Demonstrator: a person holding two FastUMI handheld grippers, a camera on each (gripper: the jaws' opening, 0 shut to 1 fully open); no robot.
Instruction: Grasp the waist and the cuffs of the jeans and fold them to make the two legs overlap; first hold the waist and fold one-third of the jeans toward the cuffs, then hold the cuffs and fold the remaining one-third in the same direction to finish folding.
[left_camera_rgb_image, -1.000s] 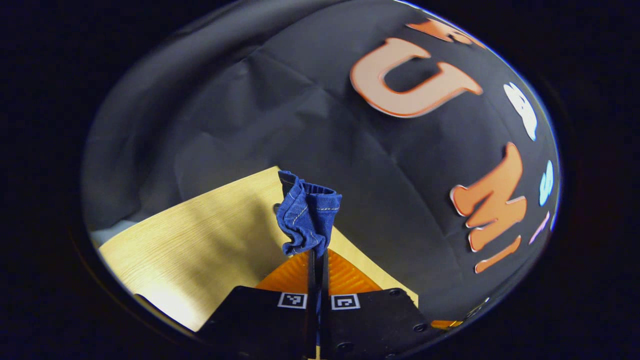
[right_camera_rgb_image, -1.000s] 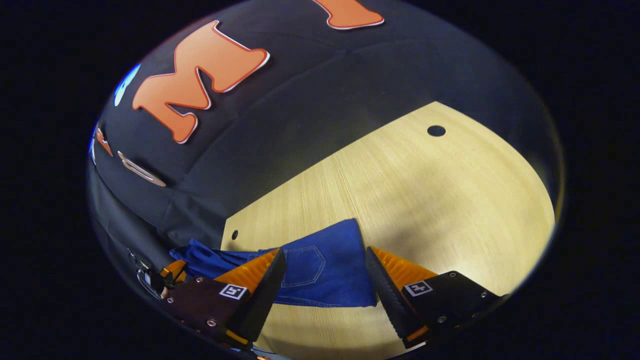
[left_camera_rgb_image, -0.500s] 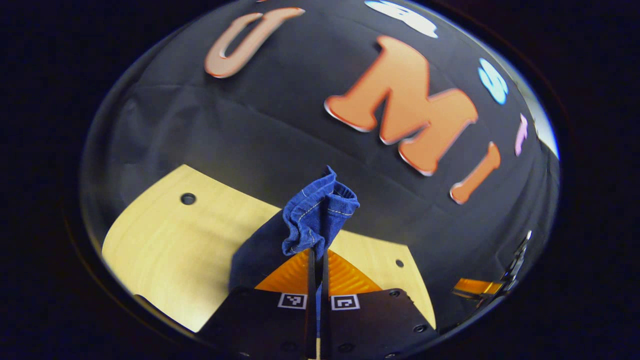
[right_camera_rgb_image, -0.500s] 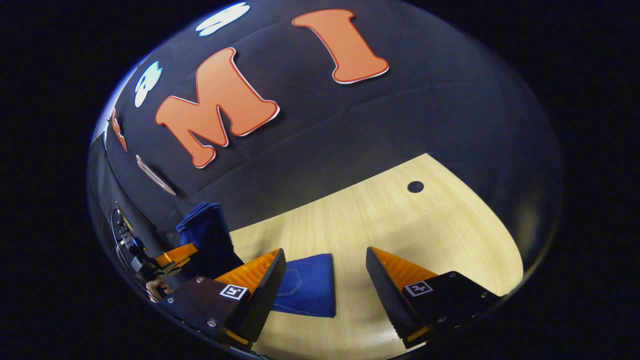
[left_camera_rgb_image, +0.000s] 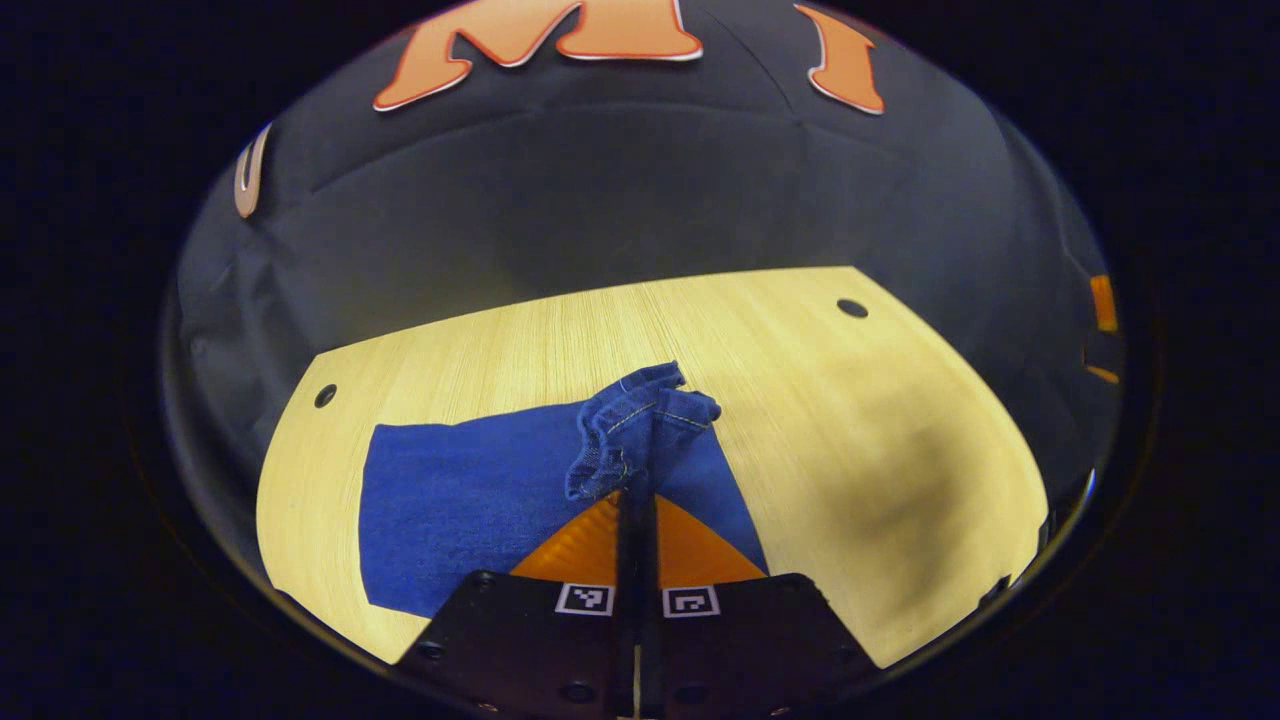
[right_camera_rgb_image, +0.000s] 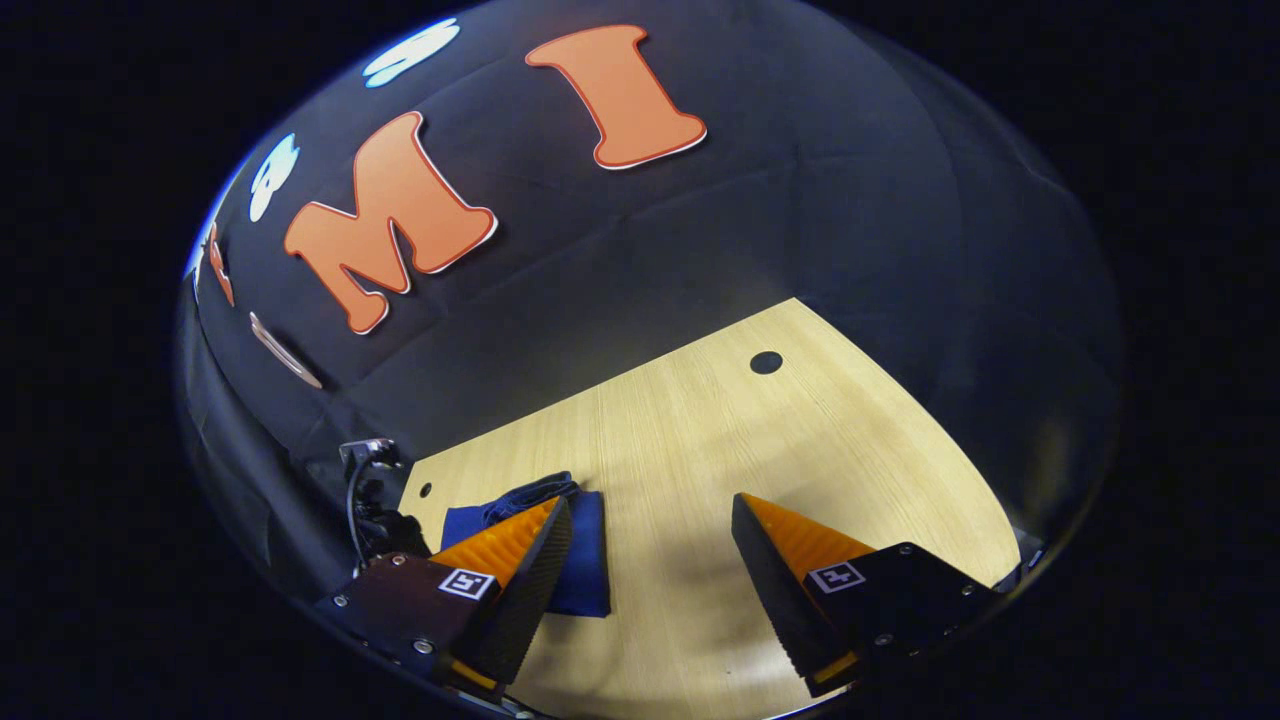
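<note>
- Your left gripper (left_camera_rgb_image: 636, 492) is clenched on a bunched end of the jeans (left_camera_rgb_image: 480, 500); the fingers stand pressed together with the denim pinched between them, and the crumpled fabric sticks up just past the tips.
- That bunched end (left_camera_rgb_image: 640, 420) is a wad of blue denim with pale stitching along a hemmed edge; whether it is a cuff or the waist you cannot tell from the left gripper view.
- The rest of the jeans lie flat on the table (left_camera_rgb_image: 880, 430), a smooth blue slab with straight edges and a squared corner, spreading to the left of your left gripper's fingers.
- The table is pale wood with a fine straight grain, and has small round holes near its corners (left_camera_rgb_image: 852, 308).
- Your right gripper (right_camera_rgb_image: 650, 535) is released, its two wedge-shaped ribbed fingers well apart with bare tabletop (right_camera_rgb_image: 700, 440) between them.
- In the right gripper view the jeans (right_camera_rgb_image: 585, 550) sit as a compact folded blue block, partly behind the left-hand finger (right_camera_rgb_image: 520, 570), with a darker rumpled ridge on its far edge.
</note>
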